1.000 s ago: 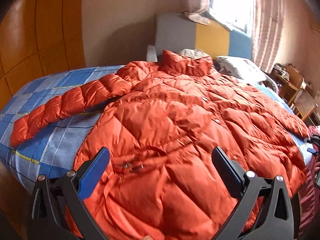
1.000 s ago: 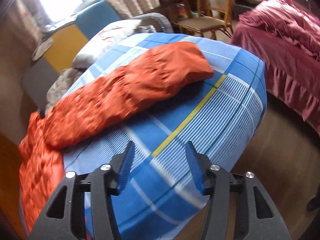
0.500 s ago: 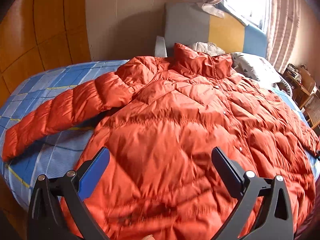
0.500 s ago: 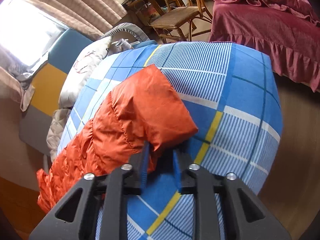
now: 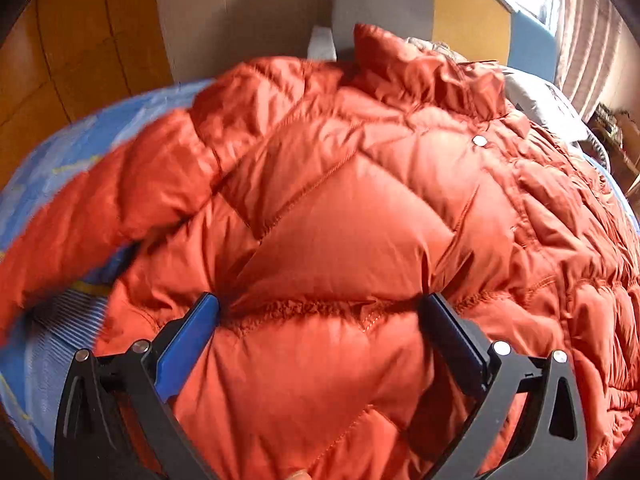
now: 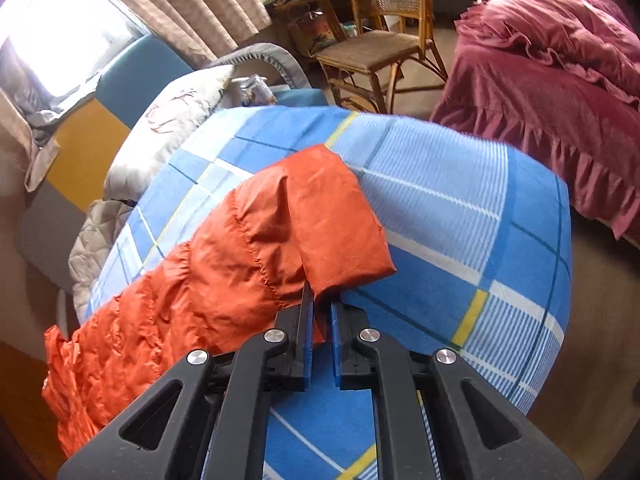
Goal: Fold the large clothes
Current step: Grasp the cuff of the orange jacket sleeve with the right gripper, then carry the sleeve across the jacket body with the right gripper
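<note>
Orange jacket of quilted, puffy cloth with a slight sheen and stitched seams; sleeve smoother and thinner at the cuff. Bedsheet of matt woven cloth, checked blue. Left gripper and right gripper of matt black plastic with shiny metal screws. Chair of glossy wood and woven cane.
</note>
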The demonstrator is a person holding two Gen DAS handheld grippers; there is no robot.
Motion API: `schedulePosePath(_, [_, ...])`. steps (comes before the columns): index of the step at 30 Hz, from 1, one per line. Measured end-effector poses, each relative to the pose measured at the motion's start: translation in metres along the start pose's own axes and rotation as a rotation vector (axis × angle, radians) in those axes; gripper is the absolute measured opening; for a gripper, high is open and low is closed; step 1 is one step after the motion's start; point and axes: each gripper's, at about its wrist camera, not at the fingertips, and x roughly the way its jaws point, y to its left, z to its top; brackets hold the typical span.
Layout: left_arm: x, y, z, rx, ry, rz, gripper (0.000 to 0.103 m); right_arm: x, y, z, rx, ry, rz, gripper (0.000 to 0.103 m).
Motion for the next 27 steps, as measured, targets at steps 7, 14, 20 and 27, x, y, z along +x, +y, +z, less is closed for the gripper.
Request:
schedulePosePath(7, [0.003,0.006,-0.004,-0.013,-0.015,-0.021,0.101,-0.025,0.06,0.013,-0.105,-0.059,0.09,0.004])
schedulePosePath(14, [0.003,0.007,-0.005,-0.018,-0.019,-0.031,0.101,-0.041,0.156,-0.01,-0.251,-0.061,0.224,0.004])
schedulePosePath(20, [0.003,0.008,-0.005,-0.019,-0.022,-0.032,0.101,-0.049,0.249,-0.065,-0.404,-0.002,0.36,0.004])
schedulePosePath(27, [0.003,0.008,-0.005,-0.022,-0.026,-0.034,0.101,-0.058,0.34,-0.154,-0.58,0.09,0.483,0.004])
